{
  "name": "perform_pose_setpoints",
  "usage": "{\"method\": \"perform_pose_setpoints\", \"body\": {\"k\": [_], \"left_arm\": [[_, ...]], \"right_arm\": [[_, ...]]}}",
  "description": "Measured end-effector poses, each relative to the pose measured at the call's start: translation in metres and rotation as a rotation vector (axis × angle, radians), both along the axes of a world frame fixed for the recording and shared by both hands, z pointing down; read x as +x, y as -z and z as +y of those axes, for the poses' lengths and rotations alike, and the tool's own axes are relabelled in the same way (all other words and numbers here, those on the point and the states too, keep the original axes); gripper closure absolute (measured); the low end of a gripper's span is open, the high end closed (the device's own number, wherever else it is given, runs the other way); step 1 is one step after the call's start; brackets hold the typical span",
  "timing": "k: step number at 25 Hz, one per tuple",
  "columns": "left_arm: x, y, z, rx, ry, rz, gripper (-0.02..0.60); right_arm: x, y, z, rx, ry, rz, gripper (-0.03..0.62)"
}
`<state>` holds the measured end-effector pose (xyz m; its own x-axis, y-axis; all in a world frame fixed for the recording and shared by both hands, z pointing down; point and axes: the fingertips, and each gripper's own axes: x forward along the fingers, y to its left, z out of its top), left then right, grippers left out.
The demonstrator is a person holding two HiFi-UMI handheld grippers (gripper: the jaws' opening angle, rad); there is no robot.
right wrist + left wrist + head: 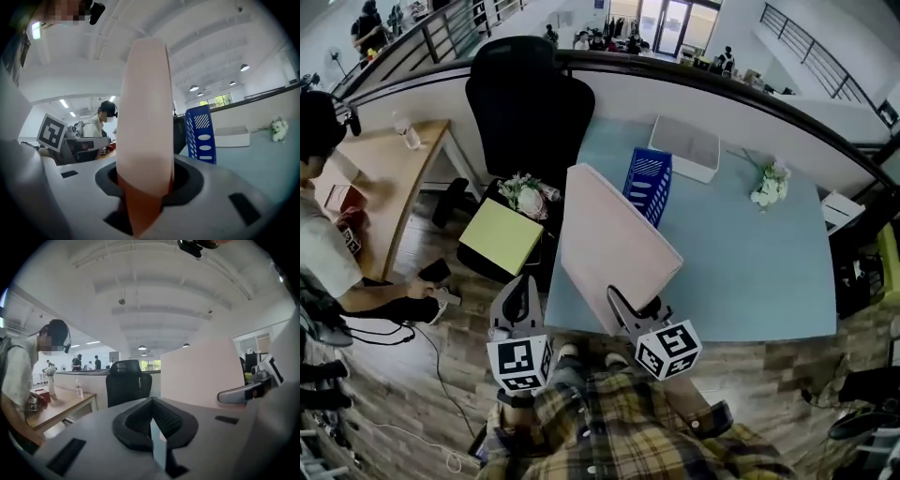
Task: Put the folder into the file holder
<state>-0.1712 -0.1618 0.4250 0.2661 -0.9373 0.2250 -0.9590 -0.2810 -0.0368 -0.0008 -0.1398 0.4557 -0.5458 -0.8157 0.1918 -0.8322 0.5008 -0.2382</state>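
A stiff pale pink folder (614, 239) stands tilted on edge over the near left part of the light blue table (750, 262). My right gripper (630, 305) is shut on its lower near edge; in the right gripper view the folder (143, 117) rises straight up from between the jaws (145, 187). The blue slotted file holder (649, 183) stands upright just beyond the folder, to its right in the right gripper view (202, 133). My left gripper (522, 281) hangs off the table's left edge, shut with nothing in it, and sees the folder (201, 376) to its right.
A white shallow box (684, 148) sits at the table's far edge, and white flowers (769, 185) lie to the right. A black office chair (530, 103) stands left of the table, a yellow-green pad (500, 234) near it. A person (319, 244) sits by a wooden desk (389, 178).
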Motion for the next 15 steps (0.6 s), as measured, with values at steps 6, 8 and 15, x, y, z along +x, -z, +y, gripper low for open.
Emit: {"method": "perform_pose_setpoints", "body": {"k": [6, 8, 15], "left_arm": [[-0.002, -0.002, -0.029, -0.01, -0.151, 0.0, 0.591], [0.001, -0.003, -0.036, -0.007, -0.2, 0.002, 0.591], [0.02, -0.008, -0.047, -0.017, -0.356, 0.008, 0.591]], "right_arm": [[-0.009, 0.002, -0.006, 0.001, -0.136, 0.008, 0.431], [-0.008, 0.002, -0.006, 0.0, -0.184, 0.011, 0.431], [-0.007, 0.002, 0.005, -0.004, -0.314, 0.026, 0.431]]}}
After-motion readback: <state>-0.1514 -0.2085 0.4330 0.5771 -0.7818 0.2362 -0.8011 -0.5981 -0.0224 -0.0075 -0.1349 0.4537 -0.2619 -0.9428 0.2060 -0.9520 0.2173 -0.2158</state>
